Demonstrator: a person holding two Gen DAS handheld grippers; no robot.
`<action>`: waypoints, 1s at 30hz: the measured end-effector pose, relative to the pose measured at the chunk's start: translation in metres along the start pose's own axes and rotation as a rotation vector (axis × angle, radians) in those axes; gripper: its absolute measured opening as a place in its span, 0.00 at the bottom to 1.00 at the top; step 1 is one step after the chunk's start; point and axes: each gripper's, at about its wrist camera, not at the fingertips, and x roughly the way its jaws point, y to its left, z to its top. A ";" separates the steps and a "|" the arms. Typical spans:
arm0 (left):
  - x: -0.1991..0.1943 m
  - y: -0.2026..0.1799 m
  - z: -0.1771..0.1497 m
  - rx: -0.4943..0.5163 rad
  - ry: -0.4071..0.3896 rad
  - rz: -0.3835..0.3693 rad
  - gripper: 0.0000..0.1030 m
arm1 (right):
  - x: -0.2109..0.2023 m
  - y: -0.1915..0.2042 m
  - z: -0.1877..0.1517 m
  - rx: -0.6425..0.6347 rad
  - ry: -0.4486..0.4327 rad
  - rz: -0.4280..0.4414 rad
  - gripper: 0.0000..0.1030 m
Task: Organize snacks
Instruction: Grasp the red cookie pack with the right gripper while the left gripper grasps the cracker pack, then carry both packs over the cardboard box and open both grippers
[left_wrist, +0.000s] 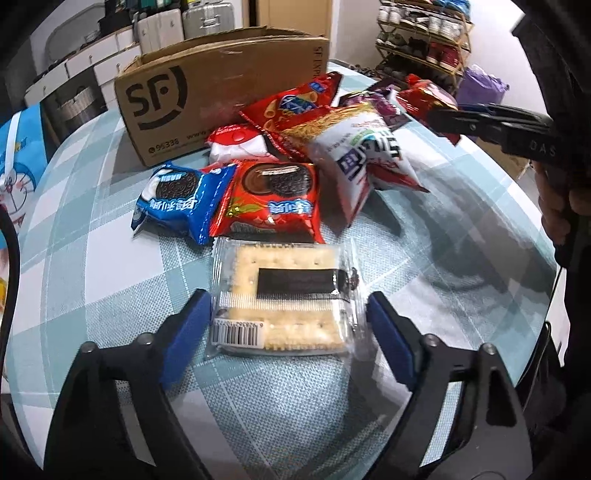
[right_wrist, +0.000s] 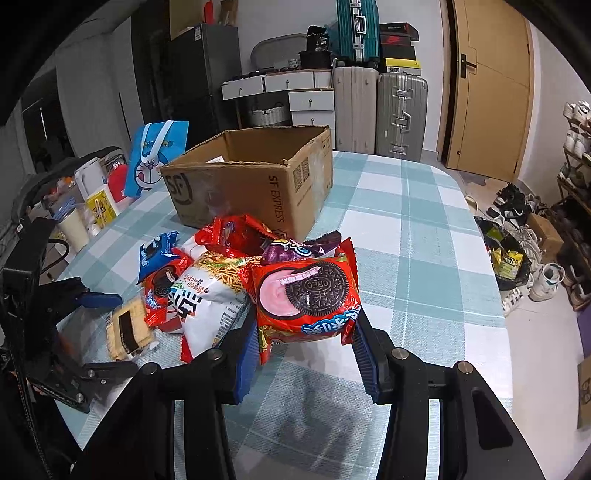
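The table (right_wrist: 406, 229) ahead of the right tool carries a blue-and-white checked cloth. Beyond its far edge stand two upright suitcases (right_wrist: 380, 114) and white drawer units (right_wrist: 288, 88) against a pale wall. A wooden door (right_wrist: 487, 88) is ahead to the right. A shoe rack (right_wrist: 576, 155) and loose shoes occupy the floor at far right.

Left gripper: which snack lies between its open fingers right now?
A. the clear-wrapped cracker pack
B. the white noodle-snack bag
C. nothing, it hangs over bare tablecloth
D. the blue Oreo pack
A. In the left wrist view the left gripper stands open with the clear-wrapped cracker pack lying flat on the tablecloth between its blue fingers; the blue Oreo pack lies farther ahead.
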 end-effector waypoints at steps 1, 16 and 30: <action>-0.002 -0.002 -0.001 0.006 -0.004 -0.002 0.71 | 0.000 0.000 0.000 0.000 -0.001 0.002 0.46; -0.030 -0.011 0.000 0.033 -0.077 -0.069 0.56 | -0.005 0.002 0.003 0.006 -0.030 0.025 0.46; -0.063 0.010 0.010 -0.102 -0.205 -0.051 0.56 | -0.013 0.026 0.008 -0.019 -0.094 0.085 0.46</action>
